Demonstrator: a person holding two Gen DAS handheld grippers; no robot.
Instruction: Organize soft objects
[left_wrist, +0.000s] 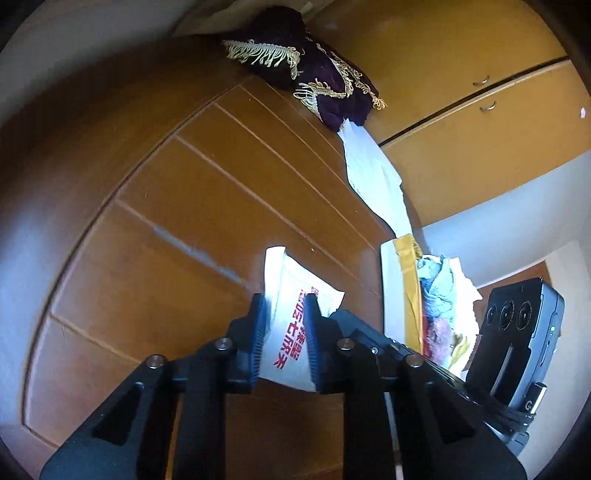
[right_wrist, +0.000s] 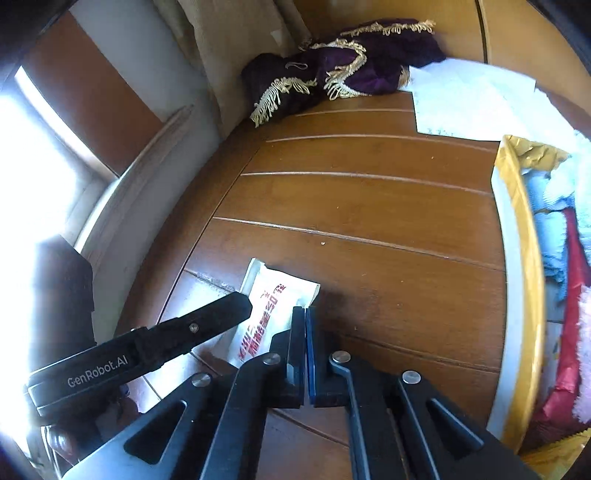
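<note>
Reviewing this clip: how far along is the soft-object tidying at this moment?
Partly done: the box at the right already holds several cloth items. In hand: the left hand-held gripper is shut on the white packet with red lettering; the right hand-held gripper is shut, empty. Left: the purple fringed cloth and white sheet remain on the wooden surface.

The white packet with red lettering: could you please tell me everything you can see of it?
The white packet is a flat, soft-looking pouch, probably plastic or paper, with crimped ends and red printed characters. The left claw is shut on it, one finger on each side, and it tilts over the brown wooden tabletop. The right claw is shut and empty beside it. The cardboard box of fabrics stands apart.
</note>
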